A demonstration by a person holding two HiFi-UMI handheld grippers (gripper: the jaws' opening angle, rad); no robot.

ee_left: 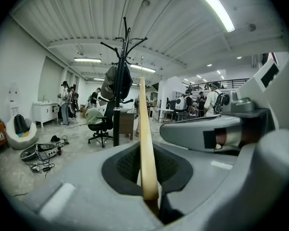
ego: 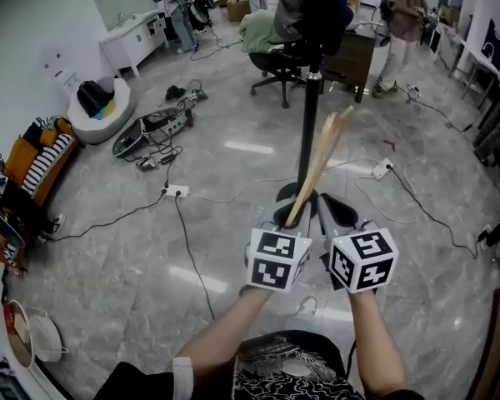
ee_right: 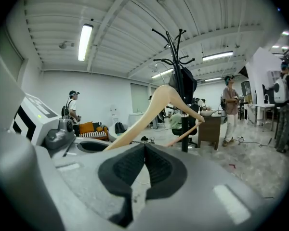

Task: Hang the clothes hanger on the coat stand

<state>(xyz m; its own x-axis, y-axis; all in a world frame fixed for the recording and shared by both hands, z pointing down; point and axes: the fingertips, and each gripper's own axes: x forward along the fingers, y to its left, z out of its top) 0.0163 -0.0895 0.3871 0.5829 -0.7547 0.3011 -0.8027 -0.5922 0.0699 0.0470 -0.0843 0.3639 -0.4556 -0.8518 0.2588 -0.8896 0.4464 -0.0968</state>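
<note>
The wooden hanger [ego: 321, 169], likely light, stiff and smooth, stands upright just before the coat stand [ego: 310, 119]. The left gripper [ego: 293, 217] is clamped on one arm's end, and the right gripper [ego: 340, 213] is closed and empty.

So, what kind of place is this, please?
Probably an open office or lab workspace: power cables and a power strip lie across the polished floor, an office chair stands near a coat stand, and strip lights run along the ceiling.

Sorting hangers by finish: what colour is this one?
Pale tan wood hanger; clearest in right gripper view.
</note>
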